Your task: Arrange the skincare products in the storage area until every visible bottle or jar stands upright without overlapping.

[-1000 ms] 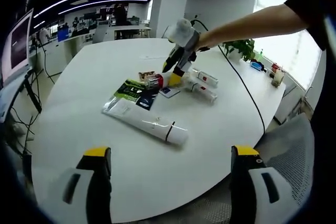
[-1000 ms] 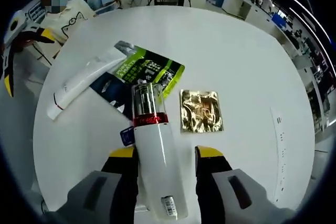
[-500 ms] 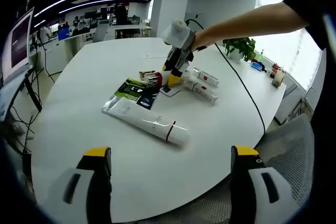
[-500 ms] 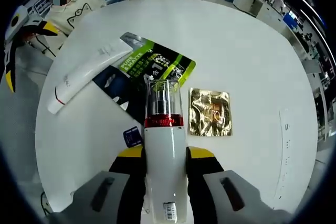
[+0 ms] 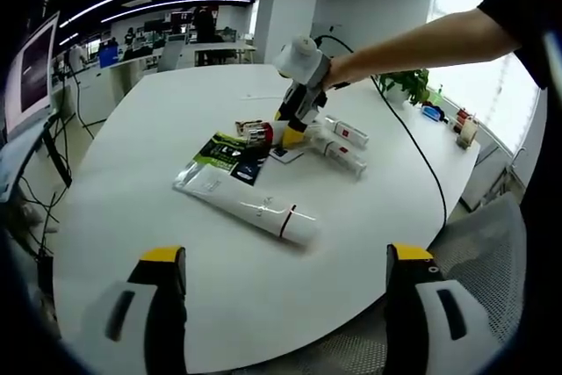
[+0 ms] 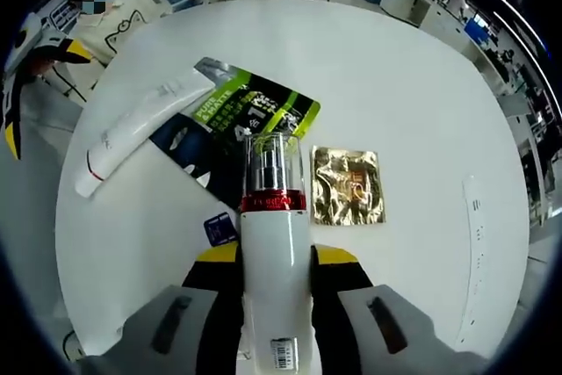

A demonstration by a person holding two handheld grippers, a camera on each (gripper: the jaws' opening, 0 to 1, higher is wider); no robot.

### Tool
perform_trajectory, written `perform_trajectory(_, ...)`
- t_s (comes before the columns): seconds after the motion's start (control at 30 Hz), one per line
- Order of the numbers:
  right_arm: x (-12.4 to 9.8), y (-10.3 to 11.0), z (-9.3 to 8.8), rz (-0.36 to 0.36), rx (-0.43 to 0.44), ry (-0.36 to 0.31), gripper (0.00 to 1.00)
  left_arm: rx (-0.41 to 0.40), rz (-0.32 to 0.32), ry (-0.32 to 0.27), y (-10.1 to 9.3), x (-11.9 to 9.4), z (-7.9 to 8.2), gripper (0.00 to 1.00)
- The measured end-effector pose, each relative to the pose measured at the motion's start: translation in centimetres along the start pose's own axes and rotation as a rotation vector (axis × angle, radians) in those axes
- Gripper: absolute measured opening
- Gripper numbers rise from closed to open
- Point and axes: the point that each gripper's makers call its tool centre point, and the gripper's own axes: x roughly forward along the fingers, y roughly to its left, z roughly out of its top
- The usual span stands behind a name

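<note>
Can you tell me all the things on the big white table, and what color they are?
Table: one, white, round, under everything.
Pump bottle: one, white with a red band and clear cap, lying between the right gripper's jaws.
Long tube: one, white with a dark stripe near one end, lying flat by the green packet.
Green packet: one, green and black, flat, partly under the bottle's cap.
Gold sachet: one, shiny gold, flat beside the bottle.
Small card: one, blue, by the bottle.
Small tubes: two, white, lying beyond the right gripper.
Right gripper: yellow-tipped, shut on the bottle.
Left gripper: yellow-tipped, open, empty.
</note>
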Motion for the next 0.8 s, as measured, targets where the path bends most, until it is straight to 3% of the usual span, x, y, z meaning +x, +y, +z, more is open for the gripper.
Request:
perform_trajectory(0.27,-1.3,-1.6,-0.1,-0.100,0.025,-0.063,0.28,0.005,-0.001,-0.006,0.0,0.0,0.2,0.88)
perform_trajectory(0.4,-3.2,-2.0,0.5,-0.139,0.081,-0.120,0.28,0.010,-0.002,-0.011,-0.1,0.0,0.3,0.88)
perform_trajectory(0.8,-6.6,-2.5,1.6,-0.183,0.207,-0.270,0.28,0.005,0.005,-0.041,0.0,-0.2,1.0,0.88)
